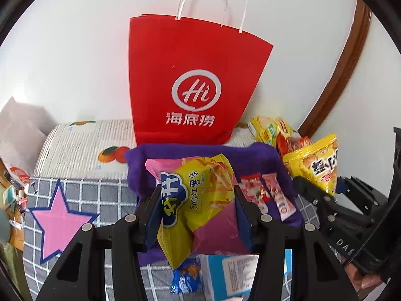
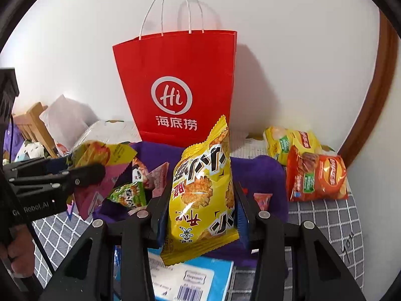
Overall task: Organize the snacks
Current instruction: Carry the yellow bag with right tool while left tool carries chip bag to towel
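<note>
Left gripper [image 1: 198,215] clamps the pink-yellow sweet-potato-stick bag [image 1: 200,200], frame centre, over the purple bin [image 1: 263,155]. Right gripper [image 2: 200,210] clamps the yellow cracker bag [image 2: 203,195], seemingly above the same bin.

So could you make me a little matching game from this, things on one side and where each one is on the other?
Things:
1. pink and yellow sweet potato stick bag
2. yellow rice cracker bag
3. red paper bag
4. orange chip bag

Places:
A. standing against the wall
B. lying on the checked cover, right of the purple bin
C. held in the left gripper
D. held in the right gripper

Pairs: 1-C, 2-D, 3-A, 4-B
</note>
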